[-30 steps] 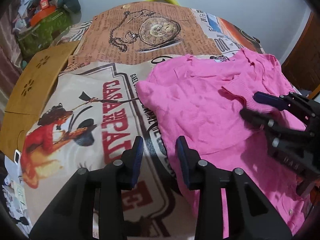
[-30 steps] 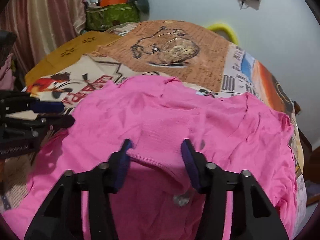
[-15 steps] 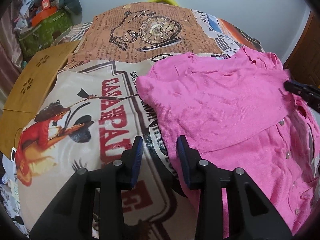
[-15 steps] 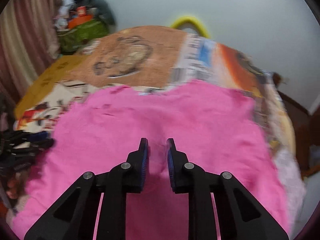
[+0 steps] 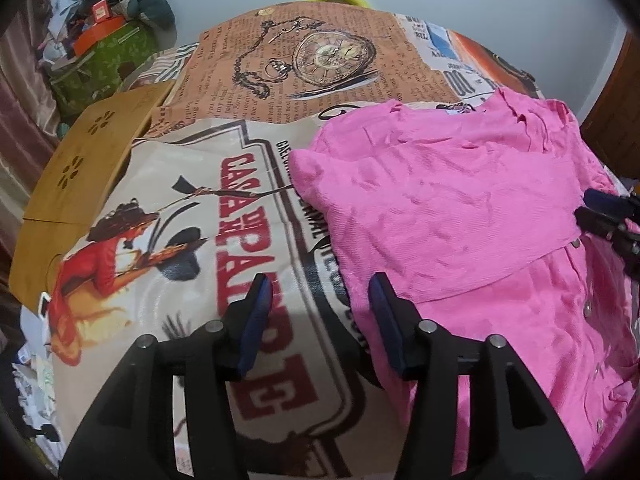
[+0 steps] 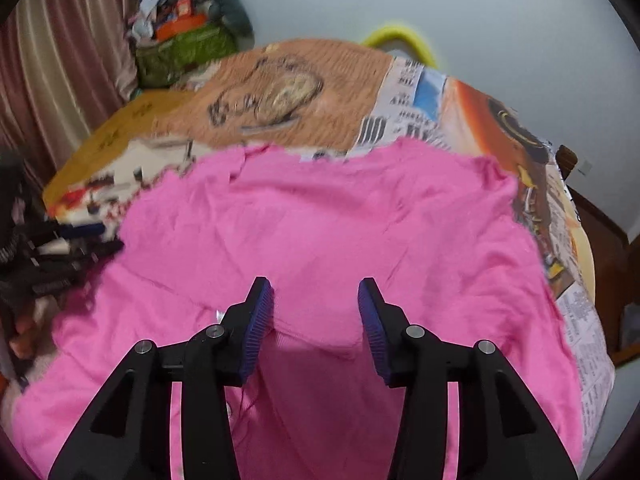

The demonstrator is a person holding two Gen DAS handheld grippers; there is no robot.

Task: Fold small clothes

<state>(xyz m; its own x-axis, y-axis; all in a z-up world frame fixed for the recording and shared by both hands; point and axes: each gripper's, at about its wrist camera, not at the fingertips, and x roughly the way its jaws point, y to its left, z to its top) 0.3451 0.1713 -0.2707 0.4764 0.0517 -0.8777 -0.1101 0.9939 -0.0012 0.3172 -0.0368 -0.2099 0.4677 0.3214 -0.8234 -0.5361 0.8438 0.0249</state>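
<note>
A pink button-up shirt (image 5: 448,216) lies on the printed bedspread (image 5: 208,224), one side folded over its middle; snap buttons show at the right. It fills the right wrist view (image 6: 328,232). My left gripper (image 5: 320,300) is open and empty, low over the shirt's left edge. My right gripper (image 6: 316,304) is open and empty just above the folded edge; it shows at the right edge of the left wrist view (image 5: 600,208). The left gripper shows at the left of the right wrist view (image 6: 92,236).
A brown wooden board (image 5: 92,164) lies at the bed's left side. A green bag with clutter (image 5: 104,52) stands at the far left corner. A yellow hoop (image 6: 400,40) leans on the back wall. A curtain (image 6: 52,60) hangs at left.
My right gripper closed on the shirt's flap, carried it across to the right, then opened and let it go. The left gripper stayed where it was, open.
</note>
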